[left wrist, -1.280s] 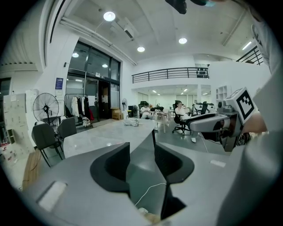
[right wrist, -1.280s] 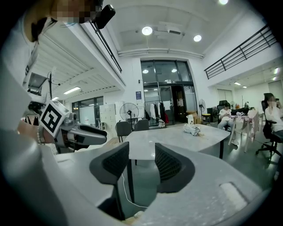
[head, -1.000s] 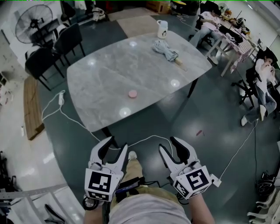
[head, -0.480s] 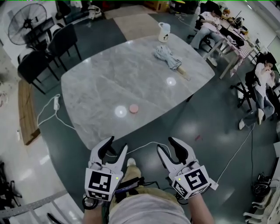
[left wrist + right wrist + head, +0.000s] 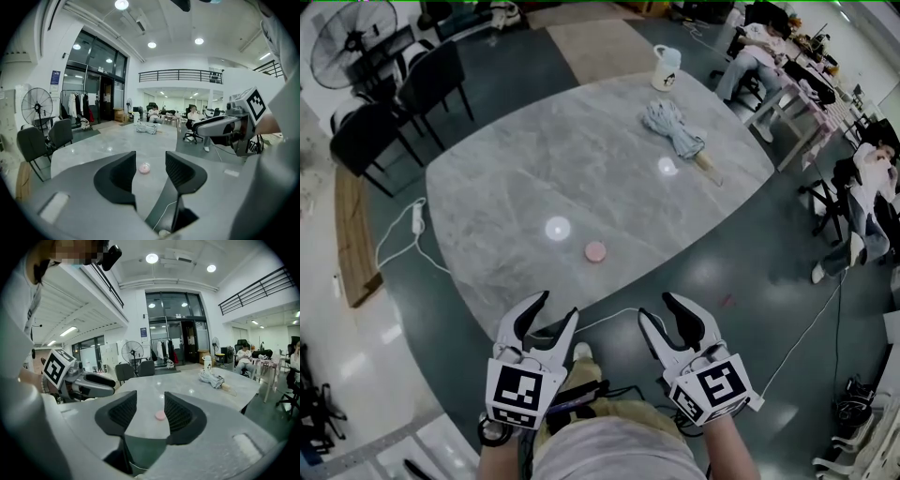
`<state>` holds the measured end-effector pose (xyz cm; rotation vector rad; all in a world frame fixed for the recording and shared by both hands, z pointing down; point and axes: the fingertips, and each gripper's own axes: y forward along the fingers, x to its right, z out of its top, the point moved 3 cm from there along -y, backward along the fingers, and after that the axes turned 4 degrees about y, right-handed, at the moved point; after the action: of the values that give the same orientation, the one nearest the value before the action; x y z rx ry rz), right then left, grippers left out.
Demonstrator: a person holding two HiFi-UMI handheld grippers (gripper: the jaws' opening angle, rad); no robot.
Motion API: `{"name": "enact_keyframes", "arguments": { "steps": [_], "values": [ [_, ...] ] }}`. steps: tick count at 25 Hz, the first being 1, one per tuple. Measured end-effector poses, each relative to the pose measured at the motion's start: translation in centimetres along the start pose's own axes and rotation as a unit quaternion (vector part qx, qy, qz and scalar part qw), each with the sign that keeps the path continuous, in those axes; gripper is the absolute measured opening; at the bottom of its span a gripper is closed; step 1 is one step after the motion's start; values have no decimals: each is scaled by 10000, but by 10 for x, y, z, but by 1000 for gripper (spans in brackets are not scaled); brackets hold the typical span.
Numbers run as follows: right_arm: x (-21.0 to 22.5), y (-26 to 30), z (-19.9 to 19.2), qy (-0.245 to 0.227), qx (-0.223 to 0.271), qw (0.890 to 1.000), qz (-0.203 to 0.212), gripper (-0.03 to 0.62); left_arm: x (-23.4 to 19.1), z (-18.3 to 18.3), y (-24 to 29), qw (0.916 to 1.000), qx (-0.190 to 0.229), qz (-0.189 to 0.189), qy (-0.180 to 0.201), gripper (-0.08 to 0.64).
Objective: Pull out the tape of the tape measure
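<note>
Since a second ago: we step closer, so the bench [image 5: 497,178] and the tape measure [image 5: 595,251] sit nearer our grippers in the head view; both grippers keep their place low in the frame.
Tape measure: we see a small pink round case lying flat near the bench's near edge, untouched and well apart from both grippers; its tab is too small to make out.
Left gripper [image 5: 555,307]: the jaws stand apart and have just been opening, with nothing between them; the case shows far beyond the gap.
Right gripper [image 5: 659,309]: the jaws stand apart and hold nothing, and they line up on the same case.
Risk, case: it is low and round on a glossy top, so we judge that a lopsided pinch could skid it away or off the near edge.
Risk, tape: if we hold the case loosely, it may drag along with the tab and no tape comes out.
Risk, floor: a white cable [image 5: 614,311] crosses the floor between us and the bench and could catch a foot.
Further out: the folded umbrella [image 5: 675,127] and the mug [image 5: 666,67] lie at the far end, well clear.
</note>
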<state>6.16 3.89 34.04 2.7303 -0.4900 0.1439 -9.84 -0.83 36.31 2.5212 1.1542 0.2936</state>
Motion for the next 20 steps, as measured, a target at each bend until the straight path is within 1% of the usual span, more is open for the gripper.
{"name": "enact_keyframes", "arguments": {
  "steps": [9,15,20],
  "values": [
    [12,30,4,87,-118,9999,-68,179,-25,-4,23,9998,-146,-158,35,218],
    [18,40,1,174,-189,9995,-193,179,-37,-13,41,9988,-340,-225,269,222],
    [23,44,-1,242,-212,9991,-280,179,-37,-21,62,9964,-543,-469,446,236]
  ]
}}
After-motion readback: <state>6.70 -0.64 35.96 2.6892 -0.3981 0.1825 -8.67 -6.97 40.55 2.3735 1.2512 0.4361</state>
